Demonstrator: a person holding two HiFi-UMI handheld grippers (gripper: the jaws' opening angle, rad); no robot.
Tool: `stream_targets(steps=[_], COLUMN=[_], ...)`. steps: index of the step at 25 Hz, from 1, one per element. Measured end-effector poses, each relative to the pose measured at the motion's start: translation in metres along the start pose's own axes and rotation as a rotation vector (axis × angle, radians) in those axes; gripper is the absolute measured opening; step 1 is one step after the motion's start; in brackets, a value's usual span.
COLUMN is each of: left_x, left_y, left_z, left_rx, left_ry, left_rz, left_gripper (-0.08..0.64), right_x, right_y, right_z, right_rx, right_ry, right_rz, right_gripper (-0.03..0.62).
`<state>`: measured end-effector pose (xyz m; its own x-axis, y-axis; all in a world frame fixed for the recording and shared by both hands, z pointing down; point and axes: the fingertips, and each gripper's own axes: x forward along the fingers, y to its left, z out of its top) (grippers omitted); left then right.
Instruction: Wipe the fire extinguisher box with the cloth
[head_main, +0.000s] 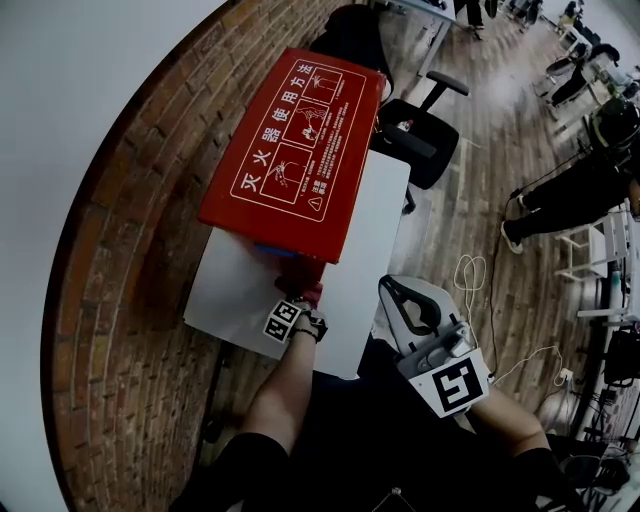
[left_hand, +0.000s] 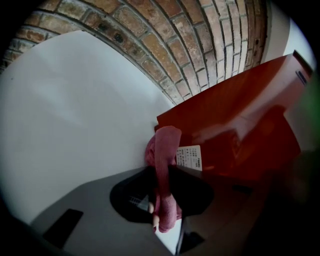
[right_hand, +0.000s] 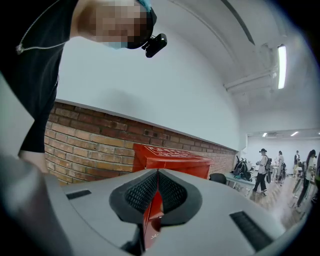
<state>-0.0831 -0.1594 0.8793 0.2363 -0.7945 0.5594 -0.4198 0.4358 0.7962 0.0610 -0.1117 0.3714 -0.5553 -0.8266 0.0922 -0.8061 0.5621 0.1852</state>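
The red fire extinguisher box (head_main: 295, 150) lies on a white table (head_main: 235, 290) against a brick wall, its lid printed with white diagrams. My left gripper (head_main: 303, 303) is shut on a pink cloth (head_main: 311, 292), which is held at the box's near end. In the left gripper view the cloth (left_hand: 165, 165) runs pinched between the jaws, with the box's red side (left_hand: 240, 125) and a white label (left_hand: 189, 156) just beyond it. My right gripper (head_main: 405, 300) hangs back off the table's right edge, shut and empty. In the right gripper view the box (right_hand: 170, 154) shows ahead past the jaws.
The brick wall (head_main: 130, 250) runs along the table's left side. A black office chair (head_main: 425, 130) stands beyond the table's far right corner. White cables (head_main: 470, 272) lie on the wooden floor at right, and a person (head_main: 570, 190) is further right.
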Motion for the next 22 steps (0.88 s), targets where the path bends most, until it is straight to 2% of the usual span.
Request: stream_targets(steps=[9, 22], left_x=[-0.007, -0.022], left_y=[-0.017, -0.039], left_z=[-0.006, -0.005], left_rx=[-0.104, -0.207], left_ry=[-0.020, -0.026], left_rz=[-0.045, -0.112], left_gripper=[0.129, 0.129], right_x=[-0.006, -0.008], right_y=[-0.001, 0.010], right_z=[-0.001, 0.001], right_rx=[0.005, 0.011], right_ry=[-0.004, -0.016], right_rz=[0.002, 0.016], right_gripper=[0.020, 0.020])
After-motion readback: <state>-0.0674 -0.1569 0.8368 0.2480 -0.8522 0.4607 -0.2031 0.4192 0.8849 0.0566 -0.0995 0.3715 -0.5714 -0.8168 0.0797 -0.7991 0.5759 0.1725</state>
